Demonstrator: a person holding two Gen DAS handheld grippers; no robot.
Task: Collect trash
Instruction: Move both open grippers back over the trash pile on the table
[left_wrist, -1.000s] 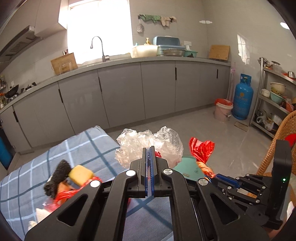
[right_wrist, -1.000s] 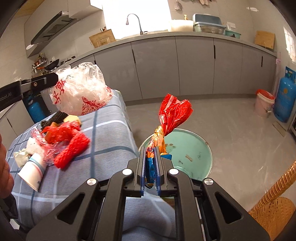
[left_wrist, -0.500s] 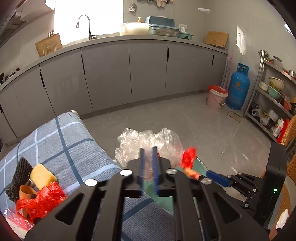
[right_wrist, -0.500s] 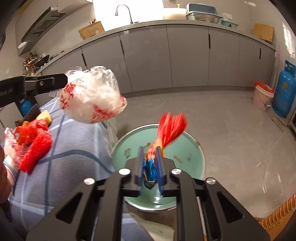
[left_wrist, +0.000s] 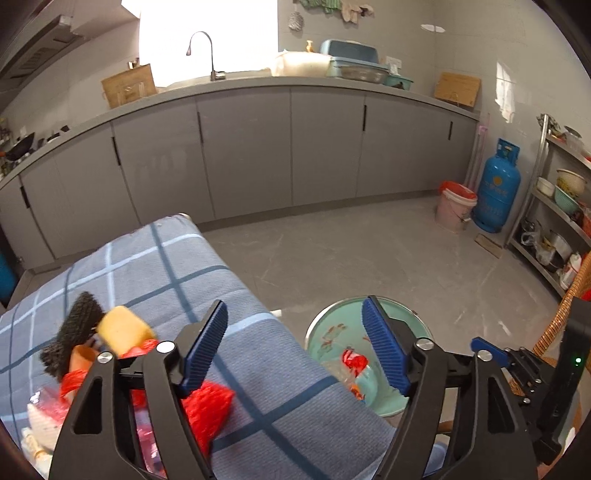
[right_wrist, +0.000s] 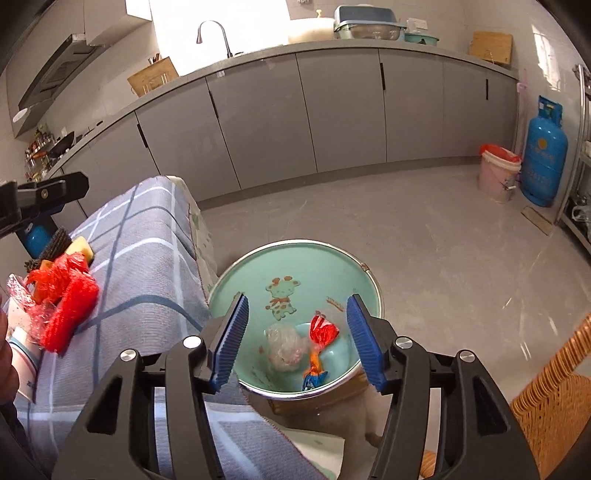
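Note:
A green basin (right_wrist: 295, 269) stands on the floor beside the table; it also shows in the left wrist view (left_wrist: 332, 325). In it lie a clear plastic bag (right_wrist: 284, 345) and a red and orange wrapper (right_wrist: 321, 334). My right gripper (right_wrist: 295, 332) is open and empty above the basin. My left gripper (left_wrist: 295, 339) is open and empty over the table's right edge. On the blue checked tablecloth (left_wrist: 166, 273) a trash pile holds red netting (right_wrist: 62, 295), a yellow sponge (left_wrist: 123, 326), a black scourer (left_wrist: 74, 332) and a paper cup (right_wrist: 22, 350).
Grey kitchen cabinets (left_wrist: 258, 147) run along the back wall. A blue gas cylinder (left_wrist: 496, 184) and a pink bucket (left_wrist: 454, 206) stand at the right, beside a metal shelf rack (left_wrist: 557, 206). A wicker chair (right_wrist: 550, 398) is at the lower right.
Both grippers have opened. The clear plastic bag dropped from the left gripper and the red wrapper from the right one; both now lie in the green basin.

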